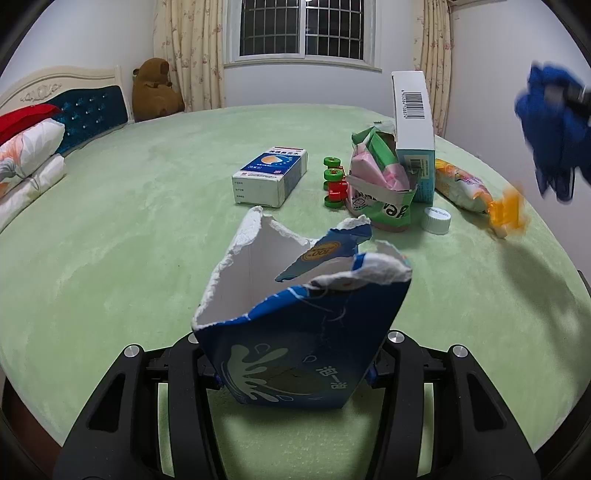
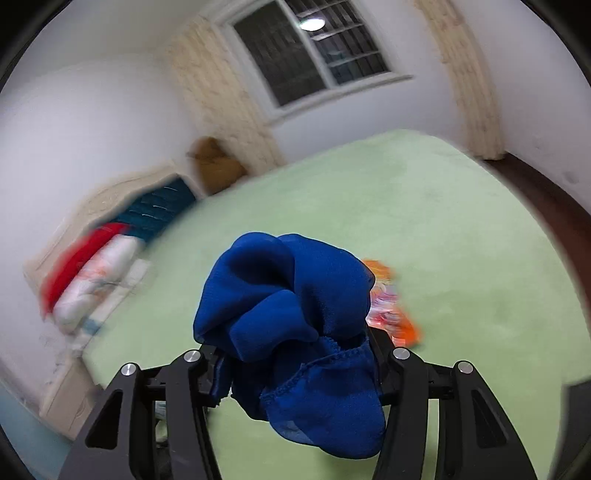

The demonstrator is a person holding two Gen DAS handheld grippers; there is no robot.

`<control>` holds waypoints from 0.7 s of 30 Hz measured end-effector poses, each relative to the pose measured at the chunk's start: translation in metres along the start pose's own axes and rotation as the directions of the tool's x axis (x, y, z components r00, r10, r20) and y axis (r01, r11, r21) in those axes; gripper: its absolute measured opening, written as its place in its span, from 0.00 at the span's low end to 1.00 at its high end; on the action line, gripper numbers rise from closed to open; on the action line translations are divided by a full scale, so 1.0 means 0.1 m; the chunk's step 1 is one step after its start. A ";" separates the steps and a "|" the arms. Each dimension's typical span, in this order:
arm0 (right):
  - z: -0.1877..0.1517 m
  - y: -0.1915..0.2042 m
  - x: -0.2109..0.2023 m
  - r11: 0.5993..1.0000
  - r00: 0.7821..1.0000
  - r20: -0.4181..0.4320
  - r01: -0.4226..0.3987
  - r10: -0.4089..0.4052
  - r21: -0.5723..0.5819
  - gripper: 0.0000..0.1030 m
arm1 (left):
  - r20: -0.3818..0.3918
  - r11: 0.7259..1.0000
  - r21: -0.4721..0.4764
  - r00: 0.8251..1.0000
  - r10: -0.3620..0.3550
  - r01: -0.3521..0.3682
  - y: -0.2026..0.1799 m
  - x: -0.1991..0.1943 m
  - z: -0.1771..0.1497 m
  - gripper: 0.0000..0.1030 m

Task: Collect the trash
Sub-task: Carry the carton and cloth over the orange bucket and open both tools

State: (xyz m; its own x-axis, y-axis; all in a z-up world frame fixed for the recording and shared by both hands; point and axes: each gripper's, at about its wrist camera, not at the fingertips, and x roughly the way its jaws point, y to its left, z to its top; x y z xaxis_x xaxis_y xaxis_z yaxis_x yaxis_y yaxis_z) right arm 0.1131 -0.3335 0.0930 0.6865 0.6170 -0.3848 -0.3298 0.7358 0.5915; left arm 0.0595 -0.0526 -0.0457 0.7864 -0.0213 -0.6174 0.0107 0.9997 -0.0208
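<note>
My left gripper (image 1: 295,369) is shut on a torn blue carton (image 1: 306,314), which stands upright with its ragged open top facing up, just above the green bedspread (image 1: 129,240). My right gripper (image 2: 299,373) is shut on a crumpled blue cloth (image 2: 291,325) that bulges over its fingers and hangs below them; the same blue cloth (image 1: 554,133) shows blurred in the air at the right in the left wrist view. Loose trash lies beyond the carton: a blue-and-white box (image 1: 271,175), a green torn pack of pink packets (image 1: 380,184), a white cap (image 1: 436,220), an orange snack wrapper (image 1: 476,192).
A tall white box (image 1: 413,129) stands upright behind the green pack. A toy with green wheels (image 1: 334,182) lies beside it. Pillows (image 1: 26,162), a blue headboard (image 1: 88,114) and a brown plush bear (image 1: 155,92) are at the far left. A window (image 1: 303,29) is behind.
</note>
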 end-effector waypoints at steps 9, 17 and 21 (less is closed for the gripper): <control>-0.11 0.23 -0.01 0.954 0.976 0.035 0.217 -0.214 -0.205 0.53 | 0.000 0.999 -0.019 1.000 -0.028 0.028 0.05 -0.02 -0.01 0.48; -0.70 0.34 -0.42 0.932 0.976 0.008 0.211 -0.219 -0.294 0.53 | -0.005 0.998 0.022 0.998 -0.066 0.067 -0.05 -0.30 -0.17 0.48; -1.09 0.37 -0.65 0.945 0.983 -0.041 0.159 -0.178 -0.285 0.53 | -0.023 0.994 0.043 0.995 -0.099 0.100 -0.12 -0.52 -0.29 0.48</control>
State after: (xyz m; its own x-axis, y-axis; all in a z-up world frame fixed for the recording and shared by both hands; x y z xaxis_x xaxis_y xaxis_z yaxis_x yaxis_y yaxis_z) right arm -0.0144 -0.3162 0.0628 0.7073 0.4869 -0.5126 -0.3871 0.8734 0.2955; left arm 0.0007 -0.0639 -0.0366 0.7673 -0.1202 -0.6299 0.1156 0.9921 -0.0485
